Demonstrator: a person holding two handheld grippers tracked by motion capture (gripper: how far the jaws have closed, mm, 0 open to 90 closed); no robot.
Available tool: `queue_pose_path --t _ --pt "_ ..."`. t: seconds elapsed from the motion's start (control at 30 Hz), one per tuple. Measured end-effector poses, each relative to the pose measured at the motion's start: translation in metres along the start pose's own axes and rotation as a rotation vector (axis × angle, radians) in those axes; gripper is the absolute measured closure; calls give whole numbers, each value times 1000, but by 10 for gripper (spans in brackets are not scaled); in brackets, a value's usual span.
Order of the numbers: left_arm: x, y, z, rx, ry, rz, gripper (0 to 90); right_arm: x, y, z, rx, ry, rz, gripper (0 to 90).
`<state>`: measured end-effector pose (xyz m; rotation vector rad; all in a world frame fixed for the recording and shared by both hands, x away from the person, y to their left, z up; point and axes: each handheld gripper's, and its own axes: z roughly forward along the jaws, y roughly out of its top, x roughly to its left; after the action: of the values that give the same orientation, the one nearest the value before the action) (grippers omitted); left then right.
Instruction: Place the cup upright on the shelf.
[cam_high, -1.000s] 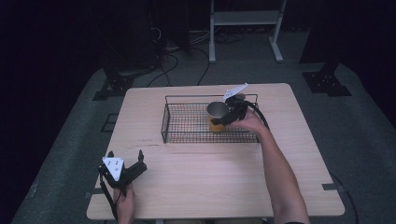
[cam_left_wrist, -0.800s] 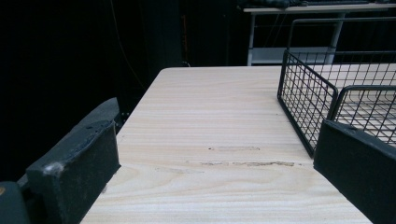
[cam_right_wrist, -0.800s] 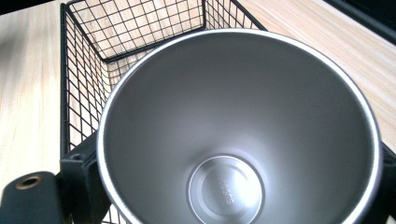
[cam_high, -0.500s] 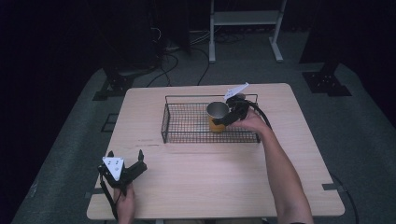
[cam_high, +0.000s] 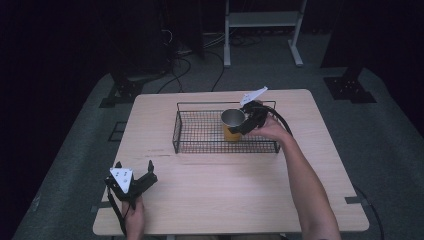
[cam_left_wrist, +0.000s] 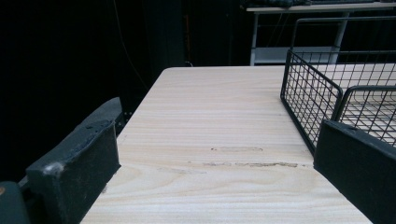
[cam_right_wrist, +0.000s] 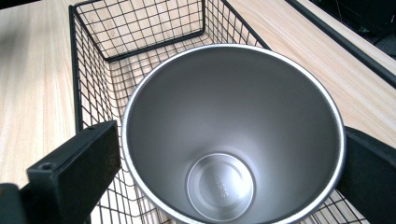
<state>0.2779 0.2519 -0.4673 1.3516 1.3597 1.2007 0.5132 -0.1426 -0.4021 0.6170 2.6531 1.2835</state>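
Note:
A steel cup (cam_high: 233, 119) with a yellow outside stands upright in the right half of a black wire basket (cam_high: 176, 131). My right gripper (cam_high: 240, 126) is shut on it, one jaw against each side of the rim. In the right gripper view the cup (cam_right_wrist: 229, 116) is empty, with my right gripper (cam_right_wrist: 224, 163) around it and the basket (cam_right_wrist: 140, 28) beneath. My left gripper (cam_high: 134, 167) stands open and empty near the table's front left corner. In the left gripper view, my left gripper (cam_left_wrist: 215, 154) faces bare wood, with the basket (cam_left_wrist: 308, 98) ahead on the right.
The light wood table (cam_high: 225, 190) has free room in front of the basket and on its left side. Beyond the far edge, a white shelf frame (cam_high: 260, 20) and cables (cam_high: 200, 55) lie on the dark floor.

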Motion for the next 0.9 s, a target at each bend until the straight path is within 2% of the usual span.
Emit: queue_pose_path --t 0.9 --pt "0 0 -2 -1 -11 2 0 0 2 -20 -23 -5 34 0"
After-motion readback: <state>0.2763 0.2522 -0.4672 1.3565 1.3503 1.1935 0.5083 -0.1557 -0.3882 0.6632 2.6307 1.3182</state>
